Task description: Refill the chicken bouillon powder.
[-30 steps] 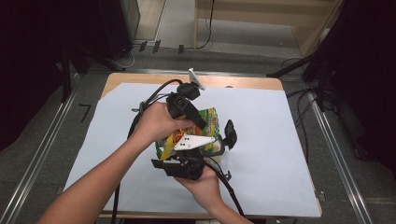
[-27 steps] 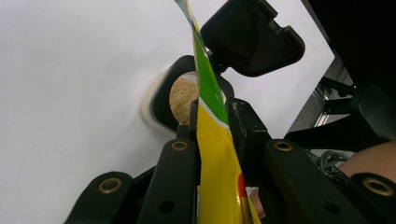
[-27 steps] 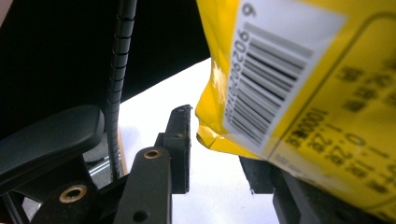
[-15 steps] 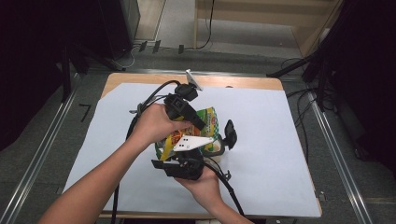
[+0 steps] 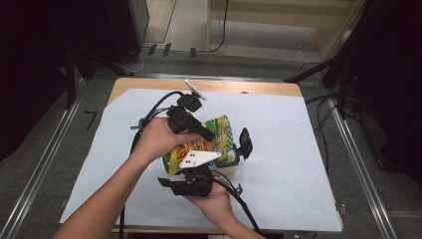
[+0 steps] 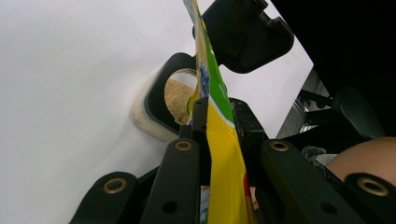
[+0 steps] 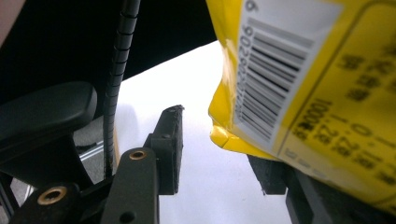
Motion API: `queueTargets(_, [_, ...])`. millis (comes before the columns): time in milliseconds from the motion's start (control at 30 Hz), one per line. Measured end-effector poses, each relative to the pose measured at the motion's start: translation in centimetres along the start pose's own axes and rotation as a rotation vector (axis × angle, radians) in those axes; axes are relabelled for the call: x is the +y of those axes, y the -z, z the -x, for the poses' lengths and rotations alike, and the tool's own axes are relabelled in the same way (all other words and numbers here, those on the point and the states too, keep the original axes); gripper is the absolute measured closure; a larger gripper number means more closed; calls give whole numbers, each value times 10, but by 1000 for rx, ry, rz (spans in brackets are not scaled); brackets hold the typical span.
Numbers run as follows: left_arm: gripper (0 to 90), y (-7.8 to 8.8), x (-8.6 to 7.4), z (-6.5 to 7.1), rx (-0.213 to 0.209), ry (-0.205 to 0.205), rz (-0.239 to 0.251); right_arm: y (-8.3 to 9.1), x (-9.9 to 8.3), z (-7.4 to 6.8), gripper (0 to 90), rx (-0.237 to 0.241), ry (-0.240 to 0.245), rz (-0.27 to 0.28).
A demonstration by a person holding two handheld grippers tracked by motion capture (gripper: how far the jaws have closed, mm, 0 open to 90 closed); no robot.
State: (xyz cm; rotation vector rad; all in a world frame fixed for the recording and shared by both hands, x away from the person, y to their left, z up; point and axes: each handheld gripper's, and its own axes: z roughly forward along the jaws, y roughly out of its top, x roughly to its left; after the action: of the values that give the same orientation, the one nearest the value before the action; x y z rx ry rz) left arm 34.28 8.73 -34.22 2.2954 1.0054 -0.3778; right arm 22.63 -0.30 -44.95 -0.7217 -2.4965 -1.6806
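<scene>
A yellow and green snack bag (image 5: pixel 219 134) is held tilted over a small pale container (image 5: pixel 233 166) whose black lid (image 5: pixel 245 143) is flipped open. My left gripper (image 6: pixel 217 105) is shut on the bag's edge (image 6: pixel 219 140), above tan crumbs (image 6: pixel 176 95) in the container. From the near side, my right gripper (image 7: pixel 217 154) reaches under the bag's barcode end (image 7: pixel 280 93). Its jaws have just been opening. The bag's bottom corner hangs between them, and the left pad (image 7: pixel 170 149) stands apart from it. A white three-cornered plate (image 5: pixel 199 158) tops the right gripper.
White paper (image 5: pixel 298 149) covers the wooden table (image 5: pixel 268 88). Black cables (image 5: pixel 154 109) trail from the left gripper across the paper. Metal rails (image 5: pixel 358 164) run along both sides, with dark equipment beyond them.
</scene>
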Motion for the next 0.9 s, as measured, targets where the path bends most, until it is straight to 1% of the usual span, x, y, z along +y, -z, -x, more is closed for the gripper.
queueTargets(133, [831,1,-8,-1,-6,-17,26,-2,-3,-1,587,-6,18,-15])
queueTargets(267, [831,3,-13,-2,-9,-20,47,-5,-5,-1,579,-7,43,-21])
queueTargets(333, [831,3,-15,-4,-14,-22,55,-6,-6,-1,571,-1,46,-25])
queueTargets(433, [833,4,-19,-7,-29,-16,70,-7,-8,-1,566,5,40,-25])
queueTargets(567, [838,4,-25,-13,-47,-8,87,-9,-11,0,564,3,41,-35])
queueTargets(633, [844,2,-29,-17,-62,-3,96,-10,-13,1,563,-2,41,-42])
queueTargets(733, [851,2,-31,-20,-64,-7,93,-11,-16,3,557,-12,52,-49])
queueTargets(833, [850,1,-34,-21,-65,-11,93,-13,-20,7,554,-22,39,-63])
queueTargets(900, [849,1,-36,-22,-72,-9,94,-14,-22,8,553,-23,41,-69])
